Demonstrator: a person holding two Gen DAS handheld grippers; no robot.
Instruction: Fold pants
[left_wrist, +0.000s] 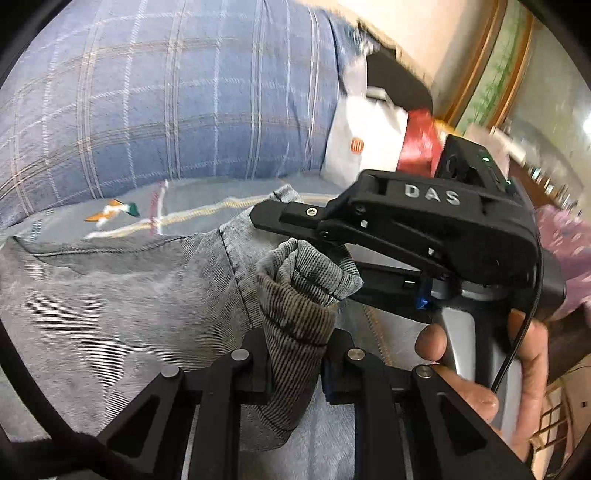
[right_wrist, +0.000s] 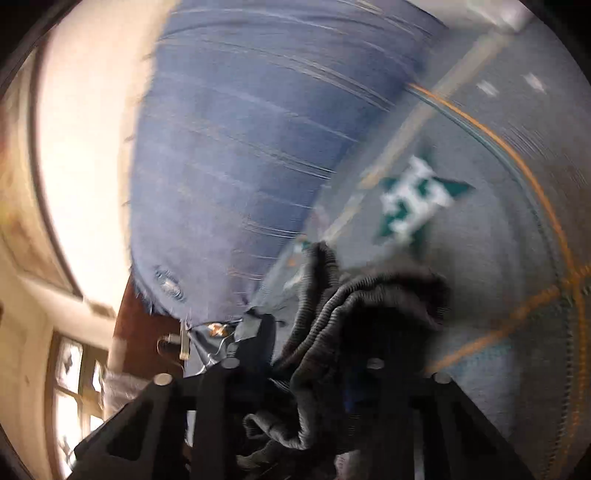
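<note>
Leftmost in the left wrist view, the grey pants (left_wrist: 110, 306) lie spread over the patterned bed cover (left_wrist: 192, 206), their stitched upper edge running level below the blue plaid pillow (left_wrist: 166, 92), with bare cover between the two. Toward the middle, the left gripper (left_wrist: 295, 369) is clamped on a ribbed fold of the pants (the cloth bunches up between its two fingers and stands above them). Just right of that fold, the right gripper (left_wrist: 328, 266) comes in sideways, its fingers pinching the same ribbed edge; a hand (left_wrist: 509, 373) grips its silver handle at the frame's edge. Behind it, a white bag (left_wrist: 365, 144) and a red object (left_wrist: 421, 144) crowd the pillow's right end.

Blur smears the right wrist view. Dark ribbed cloth (right_wrist: 351, 332) fills the space between the right gripper's fingers (right_wrist: 232, 398), hiding the tips. Beyond lie the pillow (right_wrist: 258, 147) and a green-and-white star on the cover (right_wrist: 417, 199).
</note>
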